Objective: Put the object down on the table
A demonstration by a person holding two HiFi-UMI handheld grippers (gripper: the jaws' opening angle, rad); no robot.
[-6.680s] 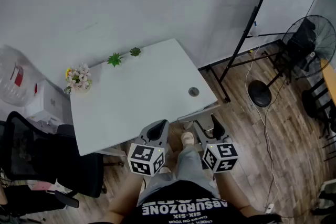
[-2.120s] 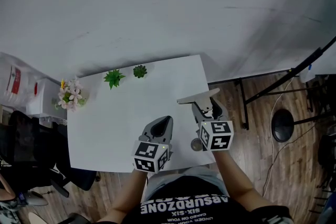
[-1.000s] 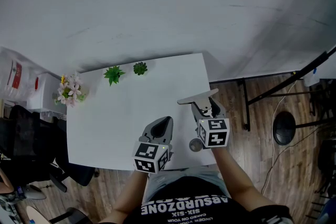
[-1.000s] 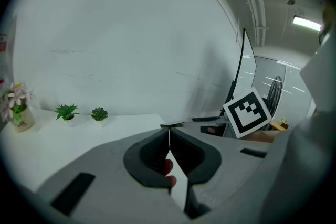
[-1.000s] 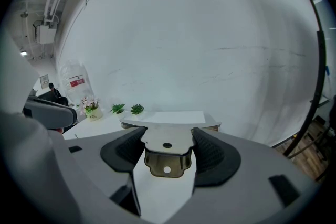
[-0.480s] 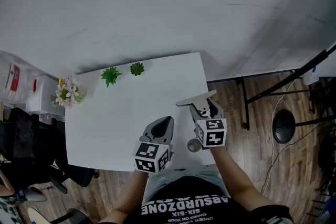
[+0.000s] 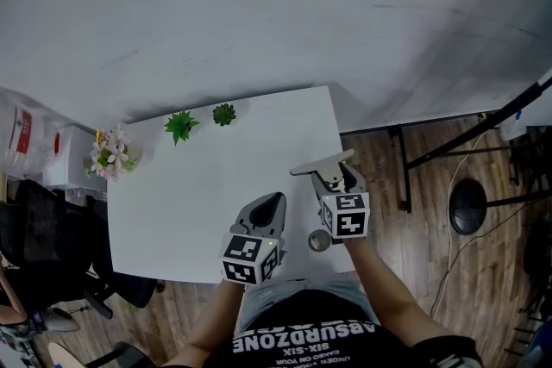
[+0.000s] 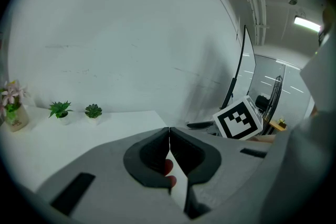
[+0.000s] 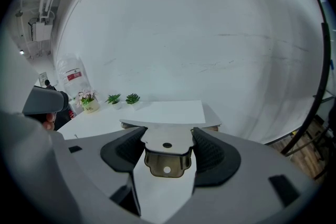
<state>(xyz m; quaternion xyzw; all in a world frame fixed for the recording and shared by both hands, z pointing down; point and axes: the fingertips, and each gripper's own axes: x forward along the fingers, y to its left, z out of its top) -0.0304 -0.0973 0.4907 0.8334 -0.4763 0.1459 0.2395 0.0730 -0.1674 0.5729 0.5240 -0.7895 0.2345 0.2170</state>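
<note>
Head view, near to far. Operator's torso at 6 o'clock; both forearms reach fwd over the near edge of the white table [image 7: 185, 207].

L gripper [image 7: 274, 199]: approx 12 o'clock from the torso, over the near part of the table; its marker cube [image 7: 248, 259] sits nearest the operator; in the left gripper view the jaws are pressed fully together, nothing between them; operator's fingertips [image 8: 168, 168] show behind the jaw line.

R gripper [image 7: 333, 174]: 1 o'clock from the torso, beside the L gripper, the two apart; in the right gripper view the jaws are clamped on the metal bracket [image 9: 167, 150], one pad on each side edge.

Metal bracket: flat pale plate w/ a small hole, brass-coloured tab below it; held roughly level at the R gripper's tip, over the table's right-hand part near the right edge; looks clear of the top, contact not confirmable.

Round grommet [image 7: 319, 240]: set in the table top, at 8 o'clock of the R gripper's cube, between the two cubes.

Far edge of table, 11 o'clock: two small green plants [image 7: 180, 126], side by side; flower pot [image 7: 110, 154] at 10 o'clock, by the far-left corner.

Off the table: black chair [image 7: 43, 246] at 9 o'clock; round stand base [image 7: 468, 207] on the wood floor at 3 o'clock; pale wall beyond.
</note>
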